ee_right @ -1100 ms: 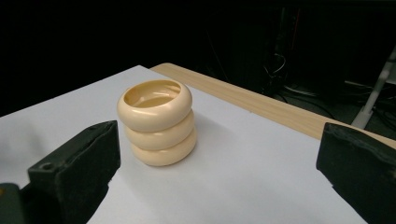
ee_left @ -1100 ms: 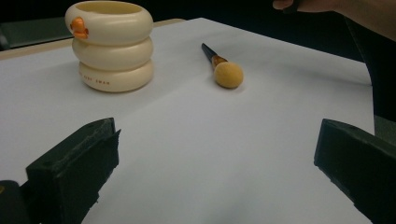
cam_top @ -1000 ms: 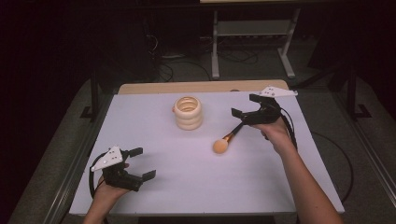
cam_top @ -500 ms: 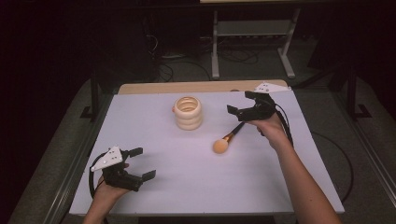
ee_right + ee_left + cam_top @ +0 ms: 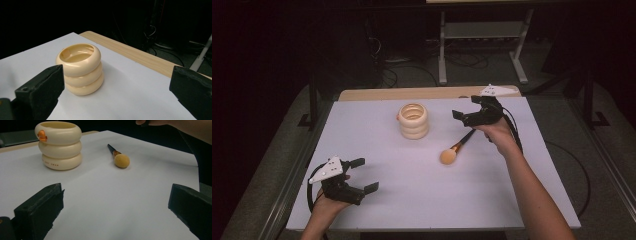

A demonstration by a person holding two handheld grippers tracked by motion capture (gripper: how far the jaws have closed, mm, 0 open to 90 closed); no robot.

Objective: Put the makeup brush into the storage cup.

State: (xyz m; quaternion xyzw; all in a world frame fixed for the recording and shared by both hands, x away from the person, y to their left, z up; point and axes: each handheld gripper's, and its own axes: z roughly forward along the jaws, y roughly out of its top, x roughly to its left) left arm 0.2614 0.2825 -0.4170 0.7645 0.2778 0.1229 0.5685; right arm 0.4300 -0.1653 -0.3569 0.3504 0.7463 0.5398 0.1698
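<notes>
On the counter (image 5: pixel 522 200), white sheet over wood, two items: a cream cup (image 5: pixel 413 120) built like three stacked rings, upright, toward the far middle; a makeup brush (image 5: pixel 455 149) lying flat just right of it and nearer the person, apart from the cup. Brush head, round and tan, points toward the person; dark handle points back toward the right gripper (image 5: pixel 468 115).

Right gripper: raised above the far right part of the counter, jaws wide apart, nothing between them. Its own view looks across at the cup (image 5: pixel 80 68), whose mouth is open and which looks empty as far as the inside shows. The brush handle end lies just under and in front of this gripper in the high view; whether any contact exists I cannot tell, but no grasp is evident.

Left gripper (image 5: pixel 359 175): low at the near left corner, jaws wide apart, holding nothing, well apart from both items. Its view takes in cup (image 5: pixel 59 145) and brush (image 5: pixel 119 157) across bare sheet.

Judgement on progress: the work looks to be getting the brush into the cup. Nothing of it is done: brush on the sheet, cup empty, neither gripper loaded. Left to do: grasp the handle, lift, tip upright, lower into the cup mouth, release.
</notes>
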